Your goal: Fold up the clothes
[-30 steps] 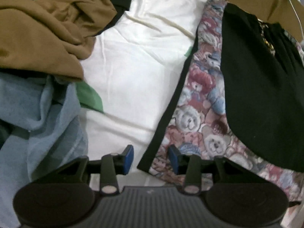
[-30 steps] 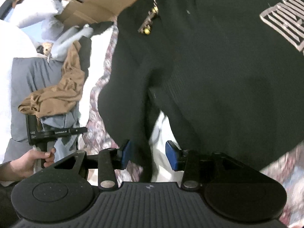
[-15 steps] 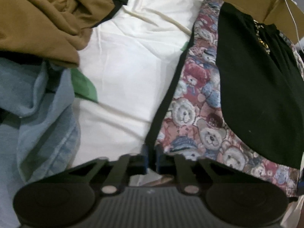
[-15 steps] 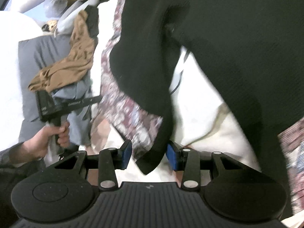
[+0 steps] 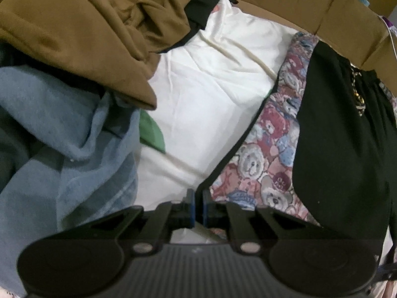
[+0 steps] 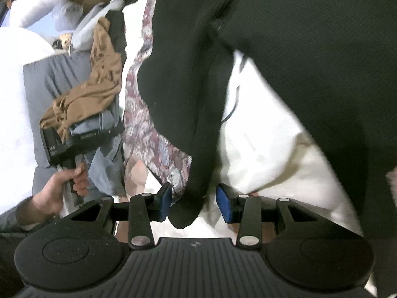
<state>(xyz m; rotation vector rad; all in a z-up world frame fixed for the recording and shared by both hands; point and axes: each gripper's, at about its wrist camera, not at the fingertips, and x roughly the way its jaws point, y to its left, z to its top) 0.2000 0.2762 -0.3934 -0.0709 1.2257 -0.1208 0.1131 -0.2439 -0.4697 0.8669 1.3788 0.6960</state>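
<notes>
White bedding (image 5: 211, 94) underneath; left gripper (image 5: 197, 207) jaws clamped on bear-print garment (image 5: 268, 149) hem; right gripper (image 6: 193, 202) jaws apart; labels unreadable

left wrist: steeply downward, close over white bedsheet (image 5: 213, 104), rumpled brown garment (image 5: 82, 32) upper left | right wrist: shallower slant, very near black knit sweater (image 6: 310, 57) | shared: teddy-bear print fabric (image 5: 268, 154) (image 6: 146, 134), sweater, brown garment (the right view also catches the left gripper (image 6: 74, 144))
</notes>
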